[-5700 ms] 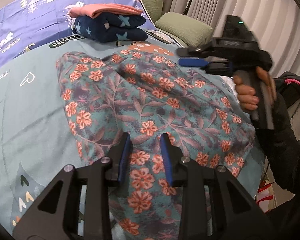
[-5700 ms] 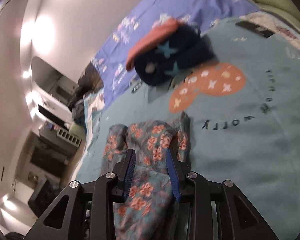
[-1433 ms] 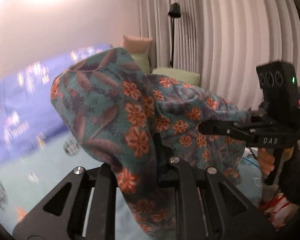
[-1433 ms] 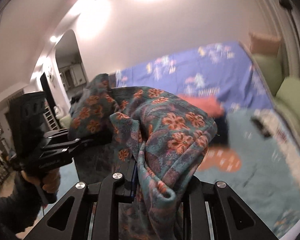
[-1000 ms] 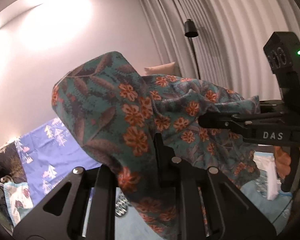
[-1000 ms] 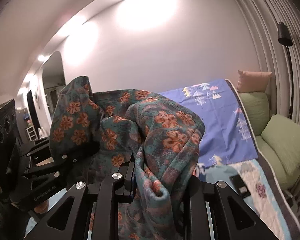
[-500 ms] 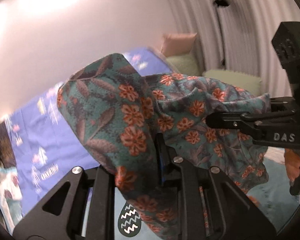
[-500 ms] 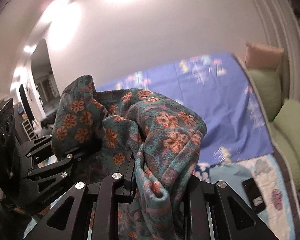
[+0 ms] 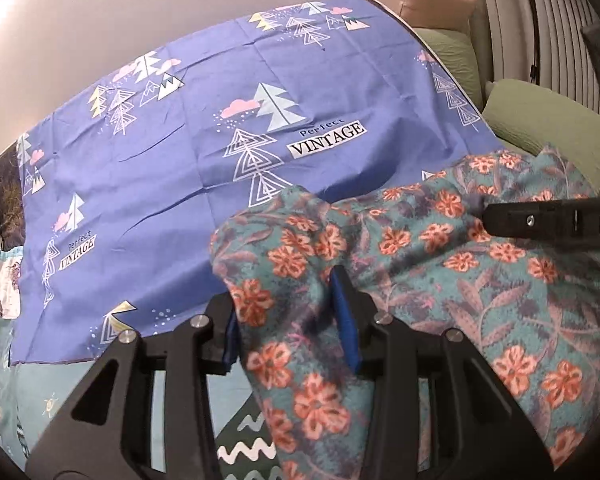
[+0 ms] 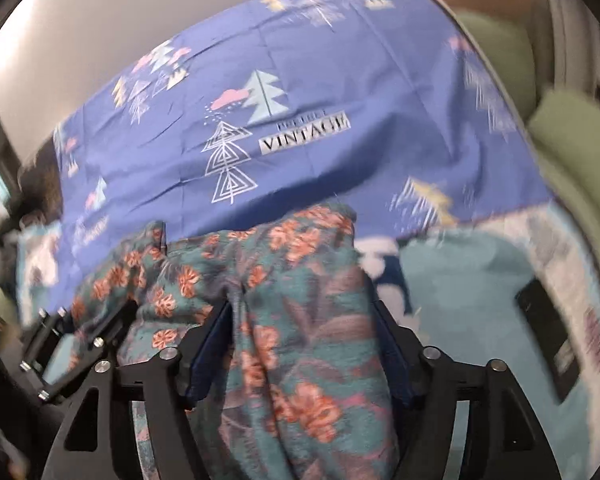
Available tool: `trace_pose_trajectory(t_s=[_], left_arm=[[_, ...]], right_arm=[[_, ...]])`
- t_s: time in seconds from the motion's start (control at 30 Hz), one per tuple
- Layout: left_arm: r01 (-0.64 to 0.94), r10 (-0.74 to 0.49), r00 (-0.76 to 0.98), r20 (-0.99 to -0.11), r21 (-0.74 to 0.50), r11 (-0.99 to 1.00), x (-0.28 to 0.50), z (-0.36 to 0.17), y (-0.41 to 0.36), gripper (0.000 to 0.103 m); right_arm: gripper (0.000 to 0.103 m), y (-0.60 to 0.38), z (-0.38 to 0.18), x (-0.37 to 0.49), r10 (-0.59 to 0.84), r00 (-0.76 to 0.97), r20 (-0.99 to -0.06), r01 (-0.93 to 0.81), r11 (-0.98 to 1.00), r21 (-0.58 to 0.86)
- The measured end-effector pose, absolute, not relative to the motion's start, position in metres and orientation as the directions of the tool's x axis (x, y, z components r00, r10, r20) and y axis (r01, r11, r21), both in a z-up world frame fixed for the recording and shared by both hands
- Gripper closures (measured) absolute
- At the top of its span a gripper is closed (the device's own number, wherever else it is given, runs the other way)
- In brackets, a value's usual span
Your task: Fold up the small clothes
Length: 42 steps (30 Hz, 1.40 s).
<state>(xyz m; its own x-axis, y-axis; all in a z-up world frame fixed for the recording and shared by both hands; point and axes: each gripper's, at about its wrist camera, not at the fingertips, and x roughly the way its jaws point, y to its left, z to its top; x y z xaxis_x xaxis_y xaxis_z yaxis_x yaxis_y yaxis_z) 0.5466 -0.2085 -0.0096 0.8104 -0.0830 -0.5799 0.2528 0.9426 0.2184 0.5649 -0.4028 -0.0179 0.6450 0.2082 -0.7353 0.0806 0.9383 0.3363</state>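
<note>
A blue sheet (image 9: 204,152) printed with trees, clouds and "Perfect VINTAGE" labels covered the far side of the bed. Two green pillows (image 9: 548,132) and a tan cushion (image 9: 432,8) lay beside pleated curtains (image 9: 500,12). A dark flat object (image 10: 548,336) rested on the teal bedspread (image 10: 460,280).

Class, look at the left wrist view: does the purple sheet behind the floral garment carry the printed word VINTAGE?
Yes: the purple sheet shows a white label reading VINTAGE beside a line-drawn tree, above the floral garment.
</note>
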Motion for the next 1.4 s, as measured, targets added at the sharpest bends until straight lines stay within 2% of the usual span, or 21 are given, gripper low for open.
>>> trace_pose_trajectory(t_s=[0.1,0.17,0.23,0.33,0.47,0.53,0.63,0.87,0.93,1.0,1.27,1.4], left_arm=[[0.235,-0.045,0.82,-0.57,0.265,0.935,0.548,-0.006,-0.209,0.059],[0.216,-0.016,0.83,-0.557,0.294,0.931,0.541,-0.002,-0.21,0.053],[0.199,0.0,0.837,-0.547,0.304,0.932,0.525,0.007,-0.205,0.041],[0.209,-0.033,0.855,-0.517,0.287,0.935,0.491,0.031,-0.195,0.036],[0.212,-0.082,0.874,-0.479,0.224,0.951,0.439,0.068,-0.182,0.032],[0.224,-0.124,0.882,-0.454,0.174,0.959,0.407,0.092,-0.173,0.028],[0.224,-0.145,0.906,-0.398,0.161,0.961,0.358,0.135,-0.161,0.025],[0.199,-0.152,0.942,-0.297,0.134,0.971,0.25,0.218,-0.129,0.014],[0.195,-0.151,0.947,-0.284,0.13,0.972,0.213,0.228,-0.118,0.005],[0.176,-0.132,0.955,-0.267,0.15,0.973,0.174,0.229,-0.109,0.001],[0.19,-0.138,0.963,-0.233,0.217,0.957,0.059,0.185,-0.091,0.001],[0.223,-0.165,0.955,-0.246,0.233,0.946,0.019,0.162,-0.09,0.001]], right_arm=[[0.03,-0.404,-0.006,0.545,0.174,0.67,-0.721,0.1,0.942,0.32],[0.03,-0.397,0.011,0.521,0.115,0.7,-0.705,0.1,0.961,0.257],[0.03,-0.392,0.028,0.496,0.072,0.723,-0.687,0.096,0.974,0.204],[0.029,-0.383,0.058,0.444,-0.02,0.767,-0.641,0.104,0.99,0.094],[0.029,-0.367,0.093,0.377,-0.095,0.809,-0.581,0.129,0.991,0.017],[0.029,-0.358,0.113,0.341,-0.101,0.844,-0.527,0.123,0.992,0.007],[0.026,-0.341,0.148,0.281,-0.094,0.892,-0.441,0.104,0.995,-0.002],[0.019,-0.311,0.202,0.168,-0.049,0.936,-0.349,0.071,0.996,0.052],[0.018,-0.305,0.209,0.138,-0.045,0.945,-0.324,0.07,0.995,0.065],[0.017,-0.296,0.213,0.104,-0.068,0.951,-0.302,0.088,0.994,0.056],[0.016,-0.264,0.203,0.005,-0.063,0.958,-0.279,0.077,0.996,0.038],[0.015,-0.252,0.193,-0.027,-0.048,0.957,-0.287,0.065,0.997,0.05]])
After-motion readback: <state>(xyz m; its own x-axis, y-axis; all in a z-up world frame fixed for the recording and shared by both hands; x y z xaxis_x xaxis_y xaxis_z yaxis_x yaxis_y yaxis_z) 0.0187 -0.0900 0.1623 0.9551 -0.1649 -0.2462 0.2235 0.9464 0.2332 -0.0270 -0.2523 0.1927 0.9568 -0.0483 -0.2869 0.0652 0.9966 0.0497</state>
